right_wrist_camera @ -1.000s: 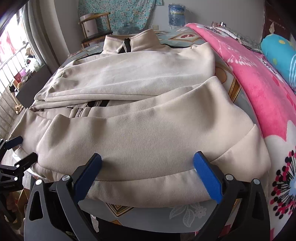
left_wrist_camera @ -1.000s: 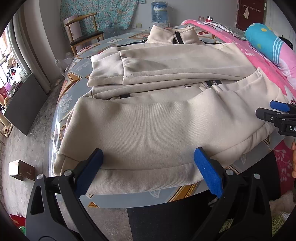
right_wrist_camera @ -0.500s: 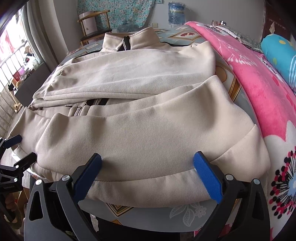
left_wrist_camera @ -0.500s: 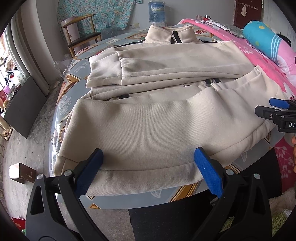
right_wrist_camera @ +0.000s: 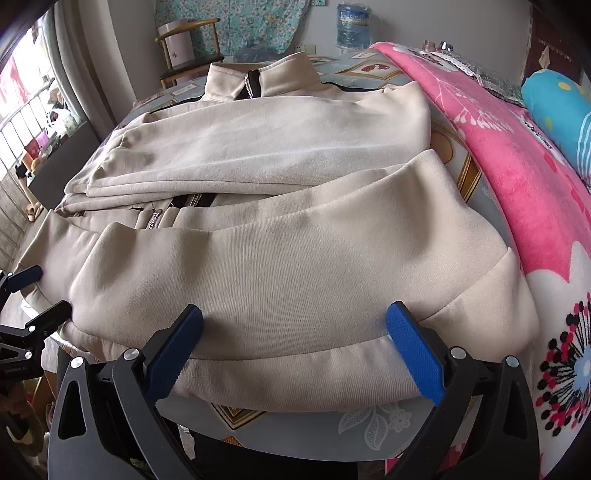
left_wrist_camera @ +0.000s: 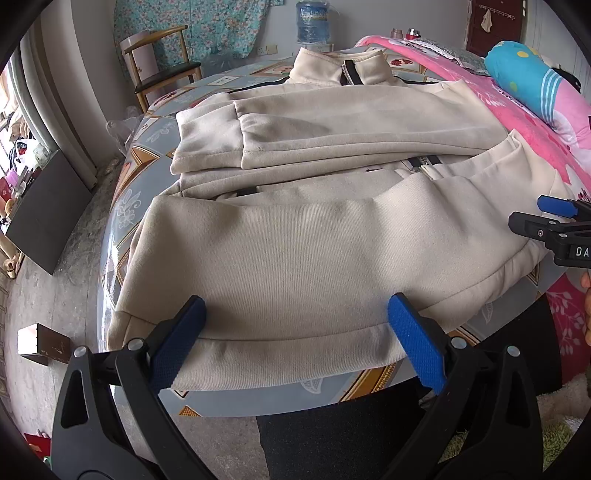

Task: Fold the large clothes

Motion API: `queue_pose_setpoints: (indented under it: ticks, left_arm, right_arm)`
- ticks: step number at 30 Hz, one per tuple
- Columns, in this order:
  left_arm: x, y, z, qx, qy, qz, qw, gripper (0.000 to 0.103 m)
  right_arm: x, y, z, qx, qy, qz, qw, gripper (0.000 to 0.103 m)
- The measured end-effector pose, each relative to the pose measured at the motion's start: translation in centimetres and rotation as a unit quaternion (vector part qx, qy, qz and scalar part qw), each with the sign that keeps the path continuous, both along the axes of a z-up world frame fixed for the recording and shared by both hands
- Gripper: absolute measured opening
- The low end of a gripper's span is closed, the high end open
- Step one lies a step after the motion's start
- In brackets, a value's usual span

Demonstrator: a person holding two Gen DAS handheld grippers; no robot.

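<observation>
- Closest in, the left gripper [left_wrist_camera: 295, 332] sits at the near edge of the table [left_wrist_camera: 280, 402] with its blue pads spread wide on either side of the jacket's bottom hem band [left_wrist_camera: 288, 360], nothing pinched.
- Same deal with the right gripper [right_wrist_camera: 295, 339]: spread wide over the hem further toward the table's right side, gripping nothing that I can see.
- The beige jacket [left_wrist_camera: 314, 251] covers most of the table, hem drooping over the near edge, collar [left_wrist_camera: 340, 68] up at the far edge.
- Both sleeves [right_wrist_camera: 266, 144] look already folded across the chest, so I'd guess the bottom-up fold is next.
- To do it clean: bite the hem band at both spots, get every layer in, lift evenly, carry it toward the collar, and keep the sleeves from sliding.
- Room-wise, a bare strip of table on the left, but on the right the pink blanket [right_wrist_camera: 517, 177] sits just beside the jacket, so that side's tight.
- Way back, a wooden chair [left_wrist_camera: 162, 66] and a water jug [left_wrist_camera: 312, 20] stand beyond the far edge, well apart from the fold path.
</observation>
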State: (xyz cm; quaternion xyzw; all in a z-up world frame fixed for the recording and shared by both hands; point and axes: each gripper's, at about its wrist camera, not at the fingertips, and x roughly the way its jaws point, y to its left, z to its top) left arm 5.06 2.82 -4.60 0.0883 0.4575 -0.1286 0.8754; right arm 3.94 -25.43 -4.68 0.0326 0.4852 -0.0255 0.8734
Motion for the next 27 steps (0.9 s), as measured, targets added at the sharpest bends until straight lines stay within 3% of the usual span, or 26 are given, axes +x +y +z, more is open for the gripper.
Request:
queue_pose_setpoints:
  ticks: [7,12,20,21,24,27]
  left_arm:
    - [-0.1,0.1,0.2,-0.003,-0.004,0.000,1.0000,0.095]
    - [-1.8,1.4,2.3,0.005,-0.062,0.011,0.9980,0.095]
    - [-3.3,6.4,3.8,-0.008,-0.087,0.052,0.9948,0.095]
    - [-3.1,6.8,3.9,-0.009,-0.087,0.055,0.9946,0.093]
    - [-1.7,7.7,4.0,-0.022,-0.082,0.057,0.9948,0.072]
    - [0.5,8.3,3.6,-0.038,-0.059,0.058,0.9958,0.059]
  right_arm:
    - [0.0,-0.1,0.0,0.001,0.000,0.004,1.000,0.097]
    - [-0.1,-0.2,0.0,0.003,-0.002,0.011,1.000,0.097]
    - [-0.3,-0.4,0.1,0.008,-0.010,0.018,1.000,0.097]
    - [-0.2,-0.4,0.1,0.008,-0.007,0.019,1.000,0.097]
    - [-0.1,-0.4,0.1,0.008,-0.002,0.021,1.000,0.097]
    - [-0.2,-0.6,0.2,0.012,-0.003,0.027,1.000,0.097]
